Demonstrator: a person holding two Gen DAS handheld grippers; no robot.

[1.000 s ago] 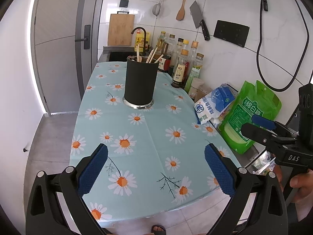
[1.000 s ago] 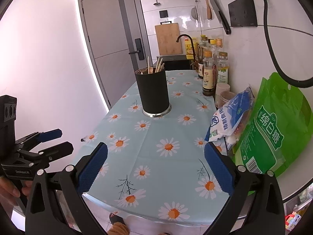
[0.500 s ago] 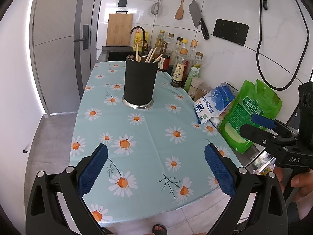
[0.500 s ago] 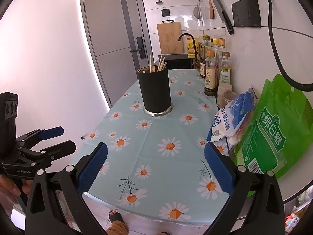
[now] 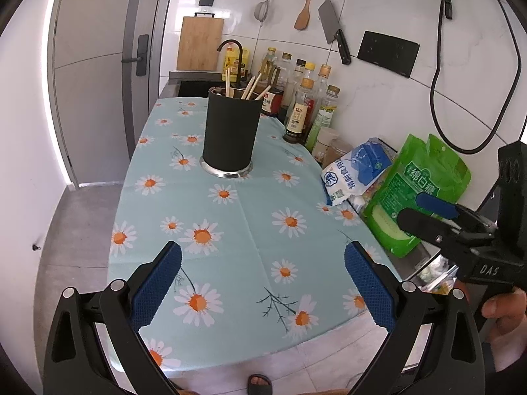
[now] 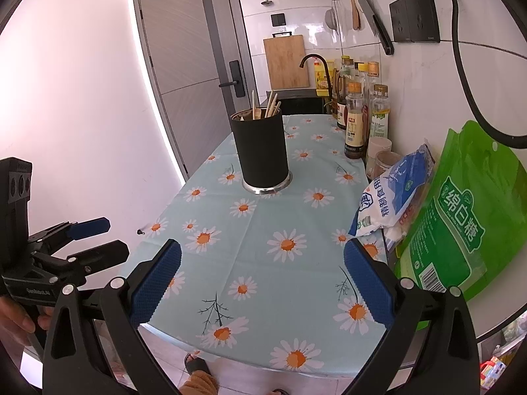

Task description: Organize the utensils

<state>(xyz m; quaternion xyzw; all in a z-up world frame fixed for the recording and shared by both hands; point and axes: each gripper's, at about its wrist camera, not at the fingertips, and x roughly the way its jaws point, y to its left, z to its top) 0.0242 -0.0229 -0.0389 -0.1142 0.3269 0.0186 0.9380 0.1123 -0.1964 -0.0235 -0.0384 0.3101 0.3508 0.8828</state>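
A black cylindrical utensil holder [image 5: 230,133] stands on the daisy tablecloth [image 5: 250,217], with wooden chopsticks and utensils [image 5: 250,87] sticking out of its top. It also shows in the right wrist view [image 6: 262,151]. My left gripper [image 5: 263,283] is open and empty above the table's near edge. My right gripper [image 6: 262,281] is open and empty, also at the near edge. Each gripper shows in the other's view: the right one [image 5: 425,210] at the right, the left one [image 6: 98,237] at the left.
Sauce bottles [image 5: 306,108] line the tiled wall. A white and blue bag [image 5: 355,171] and a green bag [image 5: 418,194] lie along the table's right side. A sink with a black tap [image 5: 230,49] lies behind. A cleaver [image 5: 332,29] and spatula hang above.
Both grippers have moved slightly closer to the table and holder. Both stay open and empty.
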